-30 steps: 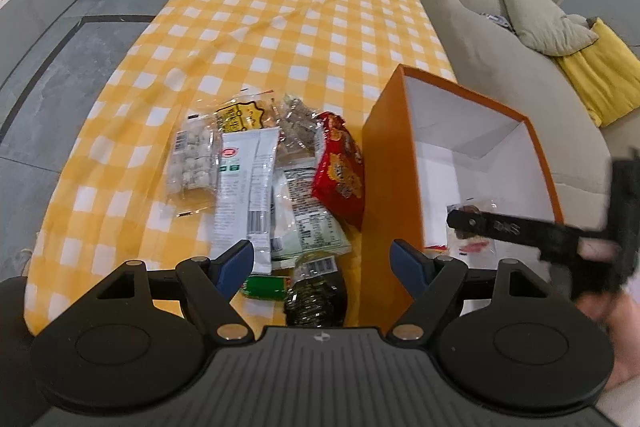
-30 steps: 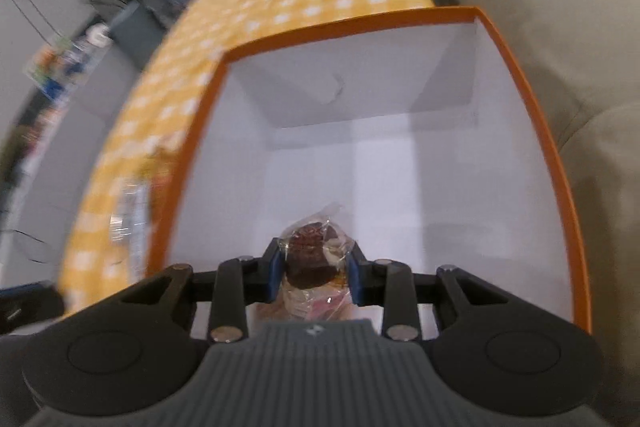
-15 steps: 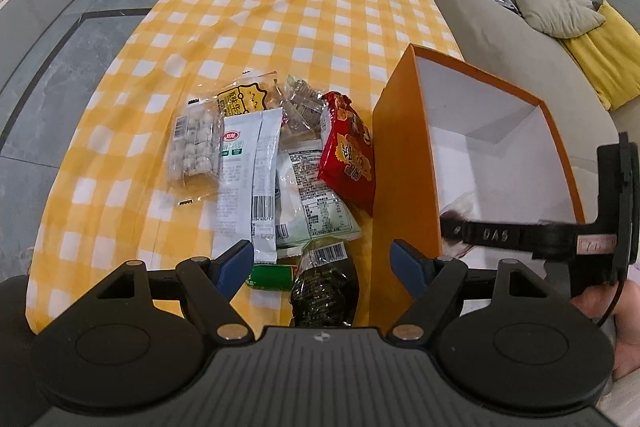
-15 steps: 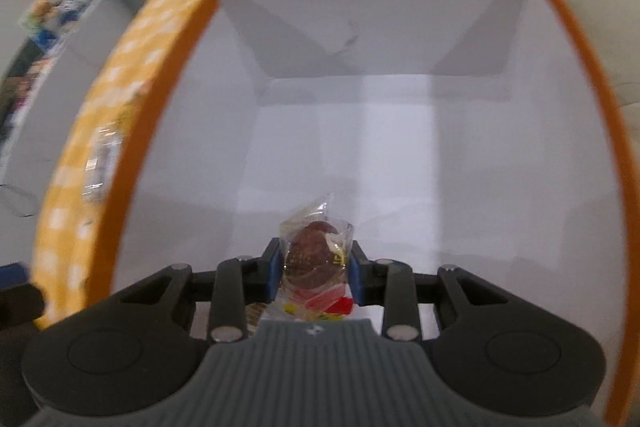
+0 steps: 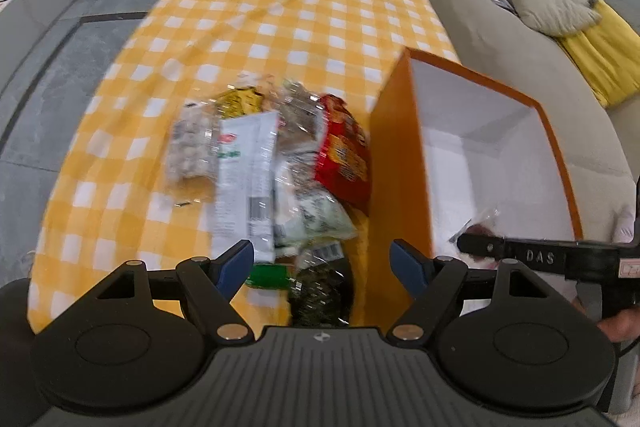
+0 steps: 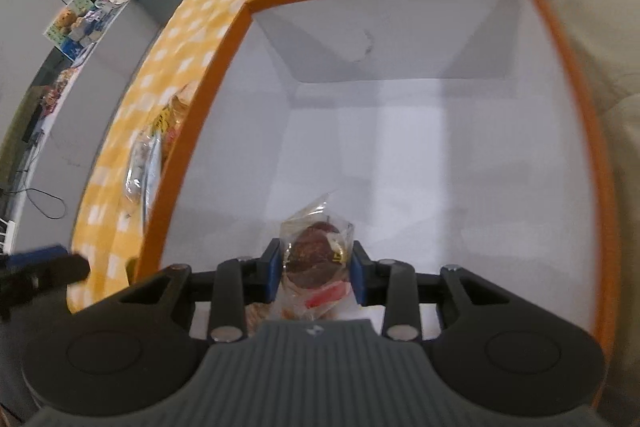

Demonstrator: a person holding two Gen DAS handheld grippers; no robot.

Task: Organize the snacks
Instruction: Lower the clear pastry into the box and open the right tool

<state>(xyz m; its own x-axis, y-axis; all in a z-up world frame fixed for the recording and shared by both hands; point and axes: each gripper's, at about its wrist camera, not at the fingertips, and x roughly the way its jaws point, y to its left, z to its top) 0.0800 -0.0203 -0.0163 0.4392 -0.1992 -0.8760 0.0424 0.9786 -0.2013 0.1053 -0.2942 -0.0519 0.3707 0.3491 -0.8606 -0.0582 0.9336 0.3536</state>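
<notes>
Snack packet (image 6: 316, 259), clear wrap around a dark round piece, sits between the blue pads of the right tool (image 6: 316, 269) inside the orange box (image 6: 576, 107), low over its white floor. Jaws have just been opening slightly; both pads appear to touch the wrapper, so it reads as pinched. Packet's long axis runs along the fingers, crimped end pointing to the far wall; its near end is hidden behind the tool body. Left tool (image 5: 322, 265) is spread wide, holding nothing, over the snack pile (image 5: 264, 167) on the checked surface (image 5: 280, 7). Pile labels are blurred.
</notes>
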